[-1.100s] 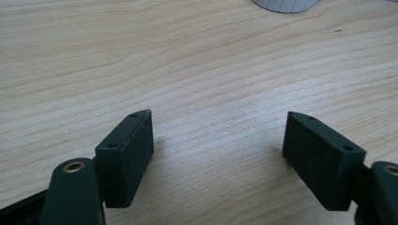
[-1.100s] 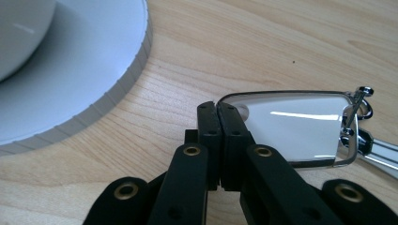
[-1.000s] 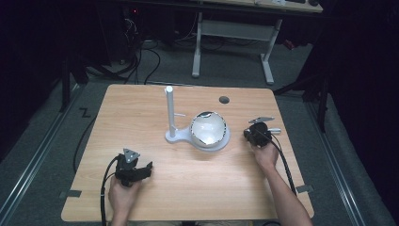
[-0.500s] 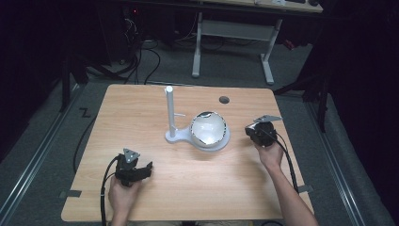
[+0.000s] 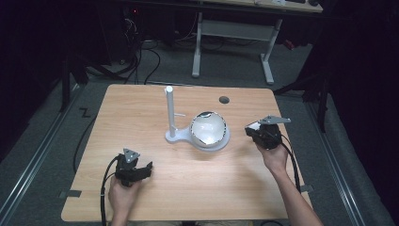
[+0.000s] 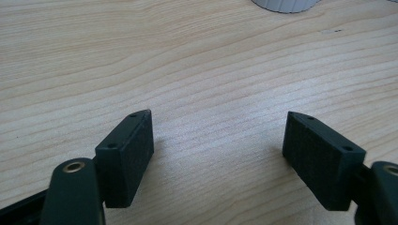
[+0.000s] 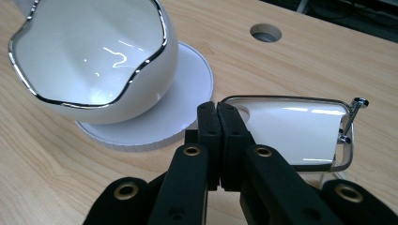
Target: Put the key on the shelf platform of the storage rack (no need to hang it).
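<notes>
Since one second ago, the right gripper [image 5: 260,131] has drawn back from the white bowl and is now sitting near the table's right edge; the left gripper [image 5: 136,170] is lying where it was, at the near left.

Right gripper [image 7: 217,117]: jaws are pressing fully together, with nothing visible between them. Just beyond the tips, a small rectangular chrome-framed white piece [image 7: 293,133] is resting on the wood; whether the jaws are touching it cannot be told.

Left gripper [image 6: 218,140]: jaws are standing wide apart over bare wood, holding nothing.

Surface: a light wooden table [image 5: 141,113] with a round cable hole [image 5: 224,100] is standing on grey floor in a dark room, with a white desk frame [image 5: 233,33] behind.

Containers: a glossy white bowl with a chrome rim [image 5: 208,128] is tilting on a round white base [image 7: 180,103] at table centre, beside a white upright post [image 5: 170,110]. Its interior is showing only reflections.
</notes>
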{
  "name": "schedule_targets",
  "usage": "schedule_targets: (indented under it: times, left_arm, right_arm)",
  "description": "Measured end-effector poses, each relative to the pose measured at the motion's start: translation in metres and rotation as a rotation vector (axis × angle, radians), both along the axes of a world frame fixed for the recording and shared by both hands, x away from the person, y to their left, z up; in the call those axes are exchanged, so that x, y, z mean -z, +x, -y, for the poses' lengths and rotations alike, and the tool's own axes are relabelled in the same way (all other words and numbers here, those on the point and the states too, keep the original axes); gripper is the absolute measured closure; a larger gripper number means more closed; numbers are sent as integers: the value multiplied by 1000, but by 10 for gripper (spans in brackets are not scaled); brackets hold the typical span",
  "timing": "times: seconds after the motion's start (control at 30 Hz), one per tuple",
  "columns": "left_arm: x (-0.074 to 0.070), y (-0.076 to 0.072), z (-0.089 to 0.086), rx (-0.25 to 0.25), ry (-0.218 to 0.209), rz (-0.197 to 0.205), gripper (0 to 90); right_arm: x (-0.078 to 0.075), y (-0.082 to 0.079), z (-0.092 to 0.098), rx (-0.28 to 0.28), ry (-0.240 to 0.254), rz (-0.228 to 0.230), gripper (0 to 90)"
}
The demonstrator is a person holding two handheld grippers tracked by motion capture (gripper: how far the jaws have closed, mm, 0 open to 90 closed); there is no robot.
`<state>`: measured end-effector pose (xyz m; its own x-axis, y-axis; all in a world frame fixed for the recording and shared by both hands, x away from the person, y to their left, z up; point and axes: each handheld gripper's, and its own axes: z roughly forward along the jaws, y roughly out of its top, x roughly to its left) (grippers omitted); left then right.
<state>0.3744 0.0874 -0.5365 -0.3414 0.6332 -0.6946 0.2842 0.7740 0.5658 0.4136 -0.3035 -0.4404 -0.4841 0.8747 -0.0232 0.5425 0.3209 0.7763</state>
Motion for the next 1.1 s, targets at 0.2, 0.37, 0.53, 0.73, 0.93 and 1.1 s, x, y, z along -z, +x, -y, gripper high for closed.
schedule_targets:
  times: [0.2, 0.37, 0.53, 0.73, 0.93, 1.1]
  left_arm:
    - [0, 0, 0, -1, -1, 0, 254]
    - [0, 0, 0, 0, -1, 0, 255]
    - [0, 0, 0, -1, -1, 0, 255]
    - [0, 0, 0, 0, -1, 0, 255]
    - [0, 0, 0, 1, 0, 0, 255]
    - [0, 0, 0, 0, -1, 0, 255]
  right_arm:
    - [-5, -5, 1, -6, 6, 6, 900]
    - [-10, -12, -1, -21, 6, 12, 900]
    - [-16, -20, -4, -39, 11, 26, 899]
    - [-21, -28, -8, -65, 7, 33, 899]
    - [-24, -33, -9, -83, 0, 33, 899]
    - [-28, -39, -11, -99, 29, 30, 899]
